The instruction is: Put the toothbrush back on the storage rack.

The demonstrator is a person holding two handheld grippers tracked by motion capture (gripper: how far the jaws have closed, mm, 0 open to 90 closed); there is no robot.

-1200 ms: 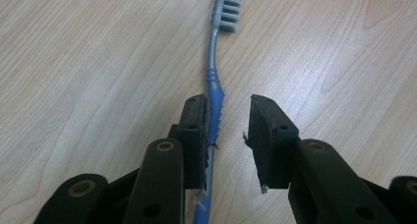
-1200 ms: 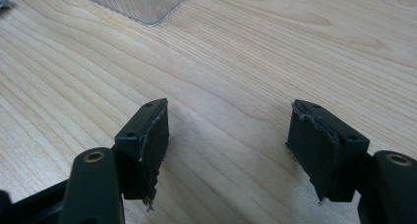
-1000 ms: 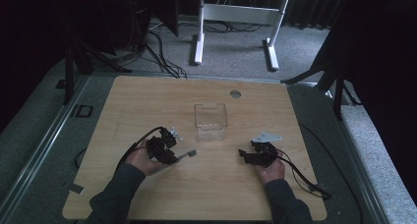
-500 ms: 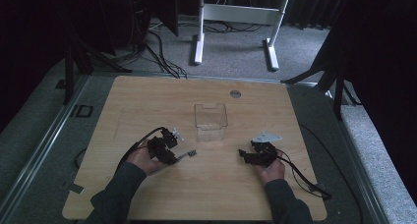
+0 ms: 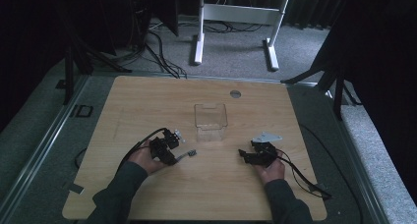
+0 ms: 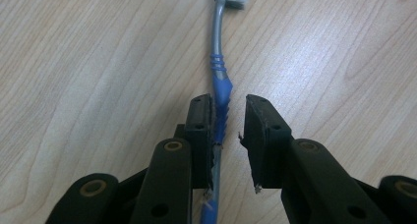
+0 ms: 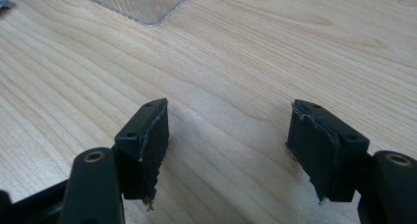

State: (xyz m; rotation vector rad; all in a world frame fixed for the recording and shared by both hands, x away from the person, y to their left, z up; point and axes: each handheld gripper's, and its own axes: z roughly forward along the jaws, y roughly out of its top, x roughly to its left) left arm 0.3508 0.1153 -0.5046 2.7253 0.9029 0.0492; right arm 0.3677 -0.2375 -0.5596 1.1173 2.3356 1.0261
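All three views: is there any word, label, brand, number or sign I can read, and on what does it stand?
None can be read.
The toothbrush handle shows blue grip ribs, no lettering.
The clear container, the table and both hand-held grippers, left and right, show no print.

no readable text, labels, brands, numbers or signs on anything

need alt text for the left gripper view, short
A blue and grey toothbrush lies on a light wooden table, its handle running between the two black jaws of the left tool. The jaws stand slightly apart, one against the handle and the other clear of it, and the bristle head is at the top edge.
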